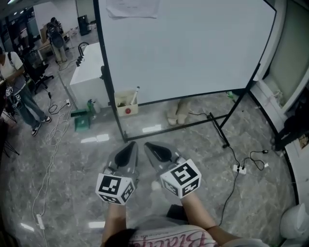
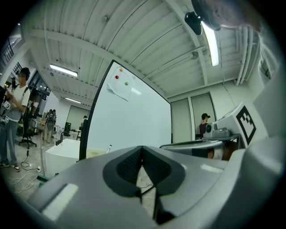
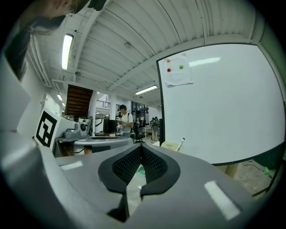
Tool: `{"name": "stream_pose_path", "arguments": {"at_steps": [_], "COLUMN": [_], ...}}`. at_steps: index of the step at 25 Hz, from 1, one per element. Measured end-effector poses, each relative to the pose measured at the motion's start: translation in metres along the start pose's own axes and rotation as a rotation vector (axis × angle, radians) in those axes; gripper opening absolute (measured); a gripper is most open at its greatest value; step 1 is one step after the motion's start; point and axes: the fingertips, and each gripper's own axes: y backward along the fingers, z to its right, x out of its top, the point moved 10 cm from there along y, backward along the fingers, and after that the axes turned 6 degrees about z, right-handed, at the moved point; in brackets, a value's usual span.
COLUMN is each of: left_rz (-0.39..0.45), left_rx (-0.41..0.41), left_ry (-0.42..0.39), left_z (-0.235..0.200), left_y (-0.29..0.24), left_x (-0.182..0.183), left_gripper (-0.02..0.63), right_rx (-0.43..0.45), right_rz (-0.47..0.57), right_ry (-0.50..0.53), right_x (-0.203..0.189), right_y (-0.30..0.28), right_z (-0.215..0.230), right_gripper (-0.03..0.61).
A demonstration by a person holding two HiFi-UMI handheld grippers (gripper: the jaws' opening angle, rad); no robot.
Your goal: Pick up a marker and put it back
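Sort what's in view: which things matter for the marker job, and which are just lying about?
Job: marker, standing in the beige box at the foot of the whiteboard; left gripper and right gripper, both shut, empty.
Lying about: green bottle, power strip, white table, paper on the board.

the left tongs (image 1: 129,149) and right tongs (image 1: 153,150) are held low and side by side over the grey stone floor (image 1: 72,159), each closed to a point, aimed at a whiteboard (image 1: 183,48) on a black stand. at its foot a cream box (image 1: 126,103) holds an upright marker (image 1: 135,94). a power strip (image 1: 239,169) lies at the right.
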Motion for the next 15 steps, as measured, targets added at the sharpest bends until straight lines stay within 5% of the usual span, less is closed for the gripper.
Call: {"name": "stream_pose_path", "arguments": {"at_steps": [15], "left_rz": [0.016], "left_rx": [0.145], "left_ry": [-0.027], "left_z": [-0.089], "left_y": [-0.126], "left_x": [-0.006], "left_gripper": [0.000], "right_rx": [0.080], "right_rz": [-0.009], "right_ry": [-0.081], "right_x": [0.000], "right_y": [-0.132], "right_z": [0.139], "right_gripper": [0.002]}}
